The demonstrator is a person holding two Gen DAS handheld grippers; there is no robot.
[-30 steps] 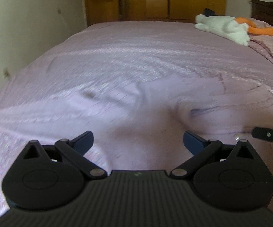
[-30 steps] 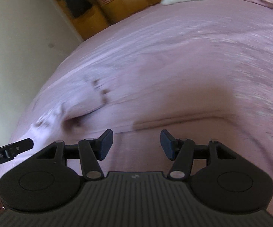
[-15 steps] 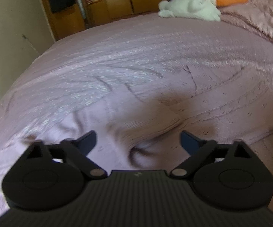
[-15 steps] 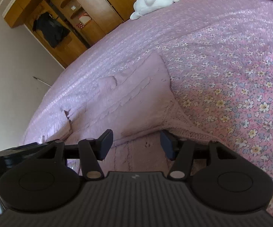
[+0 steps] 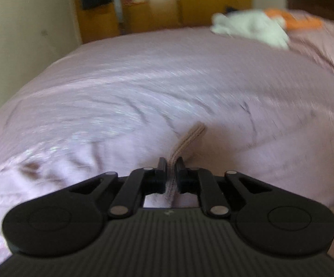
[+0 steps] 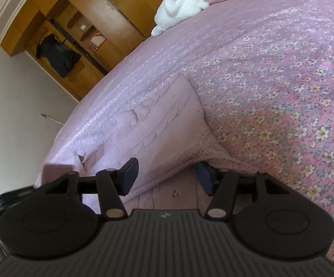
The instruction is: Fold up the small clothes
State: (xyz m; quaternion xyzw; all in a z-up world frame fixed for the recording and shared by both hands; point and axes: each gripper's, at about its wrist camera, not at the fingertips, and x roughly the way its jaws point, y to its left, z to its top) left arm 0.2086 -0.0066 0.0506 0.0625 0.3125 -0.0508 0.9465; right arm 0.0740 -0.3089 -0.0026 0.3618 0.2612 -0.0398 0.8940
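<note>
A small pale pink knitted garment (image 6: 157,124) lies on the pink floral bedspread (image 6: 282,87). In the left wrist view my left gripper (image 5: 171,164) is shut on a ribbed edge of the garment (image 5: 187,138), which rises in a fold between the fingers. In the right wrist view my right gripper (image 6: 167,175) is open, its fingers straddling the garment's near edge, the right fingertip (image 6: 203,175) partly under the knitted hem. The left view is blurred by motion.
A white and orange plush toy (image 6: 180,4) lies at the far side of the bed, also in the left wrist view (image 5: 254,27). Wooden wardrobes (image 6: 93,23) and a white wall (image 5: 23,34) stand beyond the bed.
My left gripper has closed from wide open onto the garment's ribbed edge. My right gripper has come closer to the garment's near hem and stays open.
</note>
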